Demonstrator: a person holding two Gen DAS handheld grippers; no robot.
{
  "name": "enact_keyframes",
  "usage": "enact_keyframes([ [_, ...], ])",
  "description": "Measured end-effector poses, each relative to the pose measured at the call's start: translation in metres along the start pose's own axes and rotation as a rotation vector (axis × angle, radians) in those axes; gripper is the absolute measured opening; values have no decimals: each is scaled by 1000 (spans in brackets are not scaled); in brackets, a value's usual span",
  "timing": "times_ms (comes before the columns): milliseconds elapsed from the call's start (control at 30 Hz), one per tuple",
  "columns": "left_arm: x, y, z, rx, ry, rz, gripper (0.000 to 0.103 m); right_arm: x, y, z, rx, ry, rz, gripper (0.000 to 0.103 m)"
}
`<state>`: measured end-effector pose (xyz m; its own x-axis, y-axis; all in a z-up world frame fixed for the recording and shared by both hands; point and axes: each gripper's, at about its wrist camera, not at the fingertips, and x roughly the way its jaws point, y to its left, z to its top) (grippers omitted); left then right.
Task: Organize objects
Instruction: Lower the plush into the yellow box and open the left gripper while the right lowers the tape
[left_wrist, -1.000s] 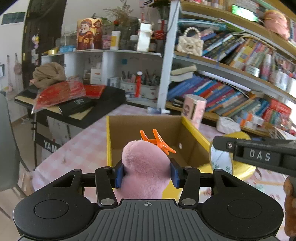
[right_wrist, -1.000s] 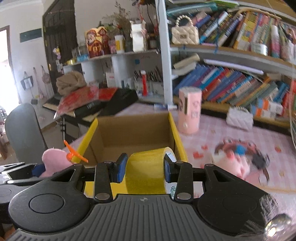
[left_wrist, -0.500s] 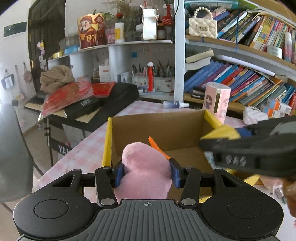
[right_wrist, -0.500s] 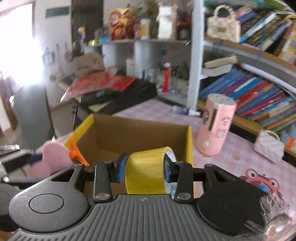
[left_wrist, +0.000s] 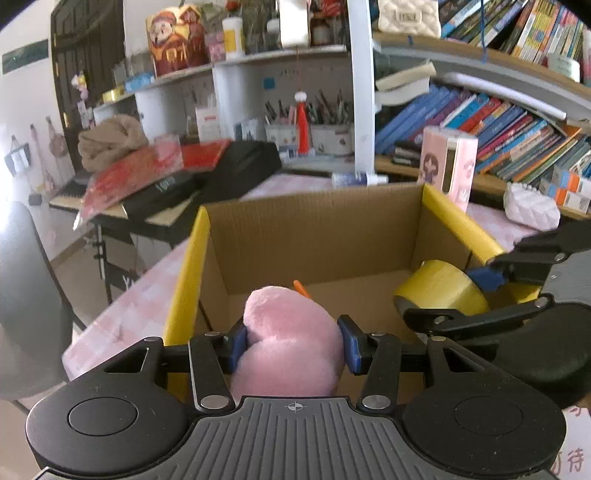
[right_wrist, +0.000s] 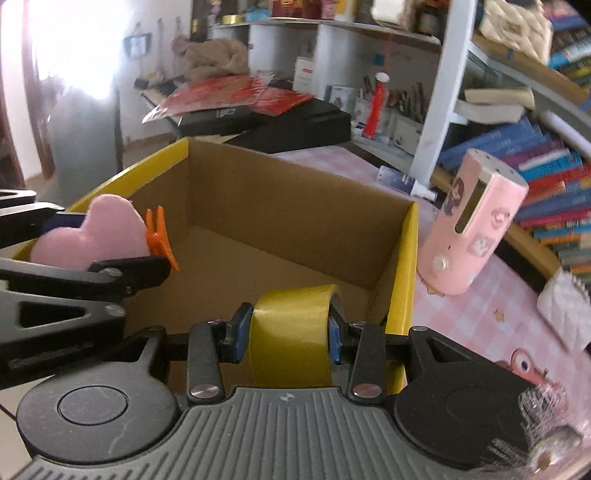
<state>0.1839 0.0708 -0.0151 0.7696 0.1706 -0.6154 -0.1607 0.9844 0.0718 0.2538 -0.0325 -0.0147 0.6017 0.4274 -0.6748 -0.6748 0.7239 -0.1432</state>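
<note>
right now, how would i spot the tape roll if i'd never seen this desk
Find the open cardboard box with yellow edges on the pink checked tablecloth. Over its near right corner, the right hand-held gripper pinches the tape roll between blue pads. It is the only glossy yellow ring here; the other thing held over the box is a fluffy pink plush.

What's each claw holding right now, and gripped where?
Left claw: pink plush toy, pinched across its soft sides. Right claw: yellow tape roll, pads on its two flat faces. Both are over the open cardboard box.
</note>
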Motion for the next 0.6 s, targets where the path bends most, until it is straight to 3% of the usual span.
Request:
enact_keyframes([
  [67, 2, -4, -3, 21, -30, 33, 49, 3, 6, -2, -51, 7, -31, 38],
  [233, 9, -7, -2, 56, -44, 58, 50, 3, 5, -1, -44, 29, -58, 39],
  [600, 27, -11, 2, 102, -39, 31, 50, -6, 11, -6, 42, 32, -158, 38],
])
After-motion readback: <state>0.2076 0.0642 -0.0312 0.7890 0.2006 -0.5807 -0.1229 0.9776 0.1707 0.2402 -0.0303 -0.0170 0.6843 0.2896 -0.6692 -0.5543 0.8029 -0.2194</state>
